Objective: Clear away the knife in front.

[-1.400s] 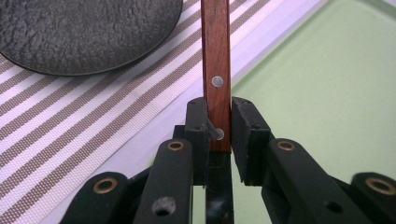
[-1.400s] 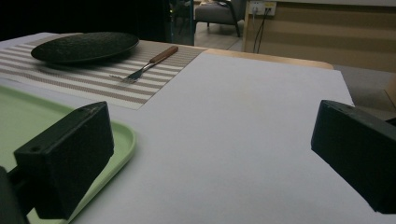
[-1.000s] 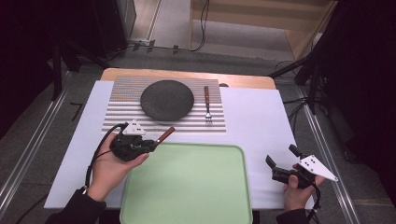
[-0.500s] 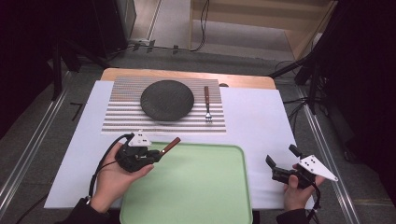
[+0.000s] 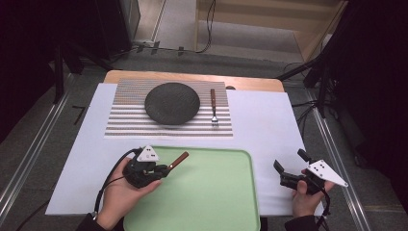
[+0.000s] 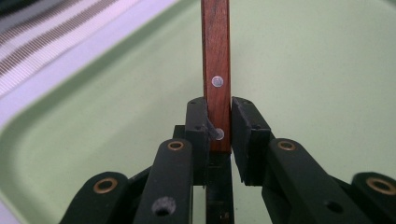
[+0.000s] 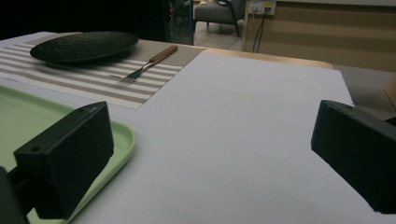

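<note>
We held the left gripper over the near-left corner of the green tray, its jaws pinched on the wooden handle of a utensil that stuck out over the tray. Our right gripper hovered over the white sheet right of the tray, jaws spread wide with nothing between them. The fork lay beside the dark plate on the striped mat.

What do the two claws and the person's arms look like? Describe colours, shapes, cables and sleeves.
Both are black, two-jawed tools. The left claw carries a pale three-cornered plate with dark dots and trails a black cable. Its linkage arms show brass-coloured pivots. The right claw bears a similar plate and has blocky black pads. Dark sleeves cover both wrists.
</note>
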A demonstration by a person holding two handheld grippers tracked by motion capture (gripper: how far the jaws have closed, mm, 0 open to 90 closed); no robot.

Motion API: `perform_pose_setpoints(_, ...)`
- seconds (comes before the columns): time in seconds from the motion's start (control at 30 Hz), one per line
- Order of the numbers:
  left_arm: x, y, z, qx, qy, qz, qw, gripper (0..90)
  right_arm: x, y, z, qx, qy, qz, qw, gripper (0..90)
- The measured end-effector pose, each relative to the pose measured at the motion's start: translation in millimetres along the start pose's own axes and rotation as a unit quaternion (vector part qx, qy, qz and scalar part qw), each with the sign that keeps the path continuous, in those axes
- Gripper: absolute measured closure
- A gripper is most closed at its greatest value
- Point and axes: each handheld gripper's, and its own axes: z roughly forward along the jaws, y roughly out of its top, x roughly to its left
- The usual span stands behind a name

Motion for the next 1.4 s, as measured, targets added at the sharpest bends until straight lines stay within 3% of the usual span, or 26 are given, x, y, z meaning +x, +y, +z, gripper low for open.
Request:
perform_pose_setpoints(0.37, -8.9, -17.7, 8.9, 0.007, -0.004, -0.023, 0.9997, 77.5, 0.3, 0.0, 0.0, 0.001, 0.0, 0.001, 1.0, 0.0)
perform_pose_setpoints(0.8, -6.9, -33.6, 8.9, 0.007, 0.018, -0.037, 0.9991, 77.2, 0.3, 0.1, 0.3, 0.002, -0.001, 0.001, 1.0, 0.0)
perform_pose_setpoints(0.9, -7.5, -34.1, 10.0, 0.012, 0.016, -0.033, 0.9993, 75.5, 0.4, 0.1, 0.4, 0.002, -0.001, 0.0, 1.0, 0.0)
perform_pose_setpoints(0.97, -7.6, -33.5, 9.5, 0.002, 0.015, -0.033, 0.9993, 68.8, 0.4, 0.1, 0.4, 0.002, -0.001, 0.0, 1.0, 0.0)
perform_pose_setpoints(1.03, -7.5, -31.3, 7.5, -0.012, 0.015, -0.033, 0.9993, 67.5, 0.7, 0.1, 0.4, 0.003, -0.001, 0.001, 1.0, 0.0)
perform_pose_setpoints(1.07, -8.7, -29.0, 4.2, -0.029, 0.016, -0.026, 0.9991, 71.8, 0.7, 0.1, 0.5, 0.004, -0.001, -0.001, 1.0, 0.0)
perform_pose_setpoints(1.13, -10.0, -26.8, 2.2, -0.04, -0.007, -0.013, 0.9991, 89.3, 0.6, 0.1, 0.7, 0.003, -0.001, -0.003, 1.0, 0.0)
perform_pose_setpoints(1.2, -13.3, -23.4, 3.8, -0.037, -0.027, 0.001, 0.9989, 90.0, 0.6, 0.1, 0.8, 0.003, -0.001, -0.003, 1.0, 0.0)
perform_pose_setpoints(1.4, -18.5, -19.8, 14.6, -0.014, -0.02, 0.021, 0.9995, 90.0, 0.7, 0.1, 0.9, 0.003, -0.001, -0.003, 1.0, 0.0)
